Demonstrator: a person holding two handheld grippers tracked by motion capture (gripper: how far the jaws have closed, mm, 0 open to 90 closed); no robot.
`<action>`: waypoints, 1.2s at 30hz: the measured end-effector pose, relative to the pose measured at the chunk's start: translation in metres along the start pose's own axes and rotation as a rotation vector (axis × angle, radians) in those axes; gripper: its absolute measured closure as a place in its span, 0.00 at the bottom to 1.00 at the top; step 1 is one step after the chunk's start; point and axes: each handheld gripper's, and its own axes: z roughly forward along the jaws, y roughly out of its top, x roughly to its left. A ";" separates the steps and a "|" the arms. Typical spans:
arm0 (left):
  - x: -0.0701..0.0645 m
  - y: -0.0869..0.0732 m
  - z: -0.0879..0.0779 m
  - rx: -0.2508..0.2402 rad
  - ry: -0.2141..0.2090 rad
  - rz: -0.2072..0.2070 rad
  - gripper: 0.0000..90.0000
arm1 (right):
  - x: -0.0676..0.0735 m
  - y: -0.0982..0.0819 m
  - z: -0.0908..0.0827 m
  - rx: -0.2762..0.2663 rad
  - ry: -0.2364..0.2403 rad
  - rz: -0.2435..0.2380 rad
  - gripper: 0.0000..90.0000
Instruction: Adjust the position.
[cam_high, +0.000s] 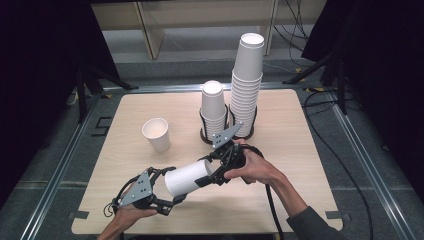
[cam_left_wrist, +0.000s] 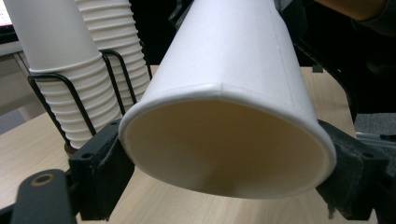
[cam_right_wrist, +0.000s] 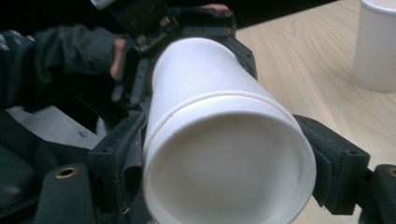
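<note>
White paper, smooth and tapered, forms the cup (cam_high: 186, 177) held on its side between the two claws, lifted just above the pale wooden surface (cam_high: 280, 200). The left claw (cam_high: 172, 187) clamps the cup's wide, open end; in the left gripper view its black jaws press on either side of the rolled rim of the cup (cam_left_wrist: 229, 102), flattening the mouth slightly into an oval. The right claw (cam_high: 212, 172) grips the opposite, narrower end — in the right gripper view its jaws bracket the recessed base of the cup (cam_right_wrist: 224, 154), touching it on both sides. Beyond that base the same view shows the left claw (cam_right_wrist: 187, 35) closed on the far end, with a dark sleeve (cam_right_wrist: 51, 60) behind it.

Beyond the right claw, away from the person, stand two stacks of white paper cups in black wire holders: a shorter stack (cam_high: 213, 107) and, just beside it, a taller stack (cam_high: 247, 82). In the left gripper view both stacks rise behind the held cup, the wire holder (cam_left_wrist: 74, 100) looping around their lower rims. A single white paper cup (cam_high: 156, 134) stands upright on the surface, mouth up, beyond the left claw and well apart from the stacks — it also shows at the upper edge of the right gripper view (cam_right_wrist: 377, 44).
</note>
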 end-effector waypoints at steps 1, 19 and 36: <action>0.000 -0.001 0.002 -0.017 -0.002 -0.007 0.16 | 0.001 0.001 0.000 0.011 -0.017 -0.008 0.24; 0.004 -0.006 0.005 0.155 0.017 -0.018 0.17 | 0.031 0.018 -0.003 0.212 -0.306 -0.231 0.19; 0.000 -0.005 0.011 0.190 -0.021 -0.021 0.17 | 0.048 0.015 0.039 0.513 -0.415 -0.471 0.19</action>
